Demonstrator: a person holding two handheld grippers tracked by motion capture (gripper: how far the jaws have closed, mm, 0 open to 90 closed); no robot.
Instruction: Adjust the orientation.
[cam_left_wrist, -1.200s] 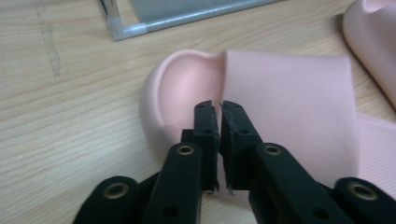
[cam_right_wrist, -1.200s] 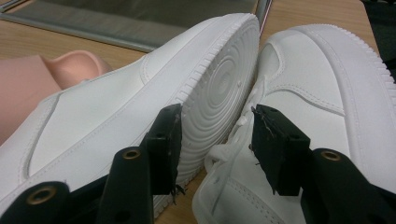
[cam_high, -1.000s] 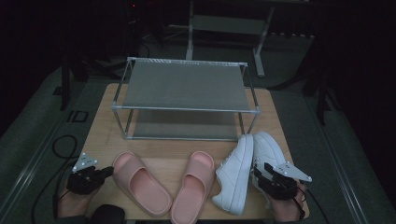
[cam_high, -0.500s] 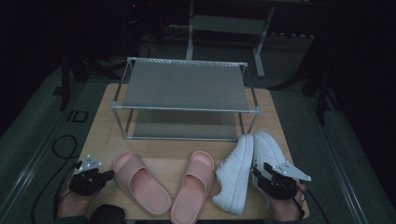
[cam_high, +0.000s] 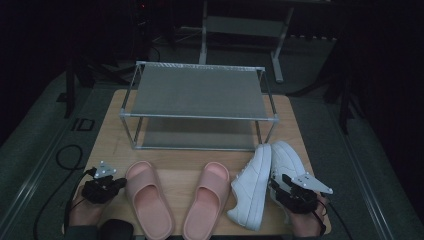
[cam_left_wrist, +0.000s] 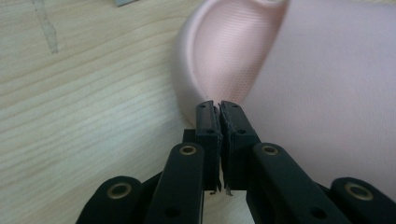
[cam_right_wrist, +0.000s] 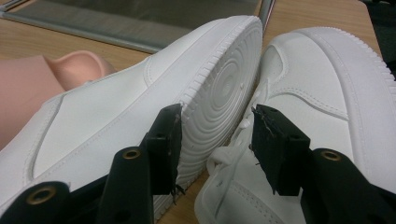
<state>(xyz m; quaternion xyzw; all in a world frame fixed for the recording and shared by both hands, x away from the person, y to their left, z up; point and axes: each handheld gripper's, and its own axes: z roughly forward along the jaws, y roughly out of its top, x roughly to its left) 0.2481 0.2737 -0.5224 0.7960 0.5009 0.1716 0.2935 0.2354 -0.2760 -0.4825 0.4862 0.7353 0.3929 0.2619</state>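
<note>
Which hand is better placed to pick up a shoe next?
Right: its claw stands open astride the tipped white sneaker's sole edge, likely ready to close. The left claw is shut, merely at the pink slipper's rim.

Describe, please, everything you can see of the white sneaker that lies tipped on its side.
The tipped white sneaker looks like smooth leather or faux leather with stitched panels. It lies on its side on the wooden table, toe toward the shoe rack, its white ribbed sole with concentric rings facing the upright white sneaker and leaning against it. The right gripper has its open jaws around the sole edge, the left jaw close against the upper.
</note>
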